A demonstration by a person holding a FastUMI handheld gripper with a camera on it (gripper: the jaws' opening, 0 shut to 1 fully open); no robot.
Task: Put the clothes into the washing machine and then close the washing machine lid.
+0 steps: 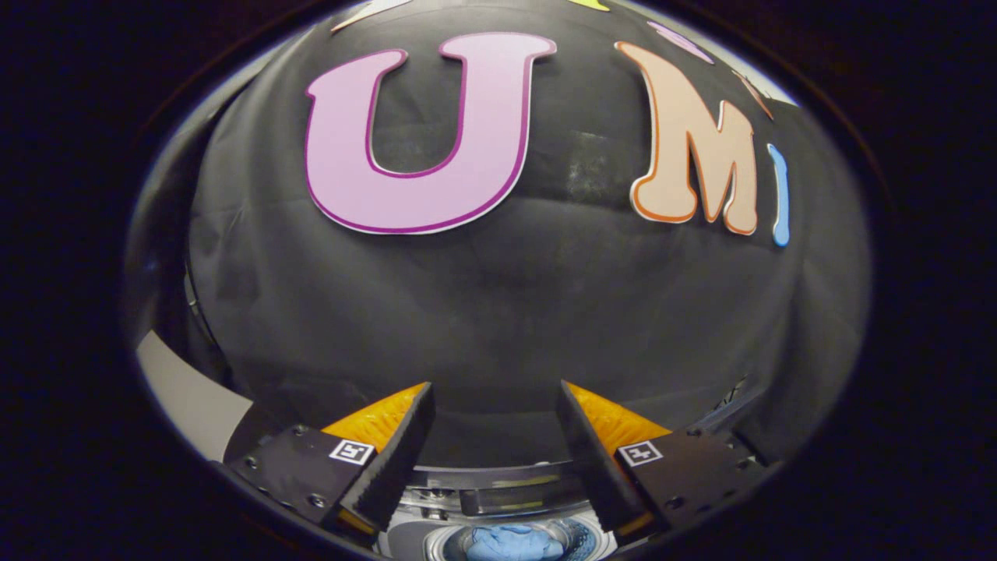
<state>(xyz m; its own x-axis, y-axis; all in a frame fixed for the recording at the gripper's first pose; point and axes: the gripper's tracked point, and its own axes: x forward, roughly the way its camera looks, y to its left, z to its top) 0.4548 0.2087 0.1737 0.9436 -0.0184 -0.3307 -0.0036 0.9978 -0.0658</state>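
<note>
The gripper (494, 401) hangs with its fingers spread wide and holding nothing, while the blue clothes (514, 543) already lie inside the washing machine (498, 499) drum, directly below and between the fingers, so the lid is what remains.

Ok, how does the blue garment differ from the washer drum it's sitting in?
The blue garment is soft and crumpled into a heap; the washer drum is a rigid, round metal tub. The garment is matte blue, the drum shiny grey. The garment lies inside; the drum rings it. Both sit below the open claw, which grips nothing and points at the booth wall.
</note>
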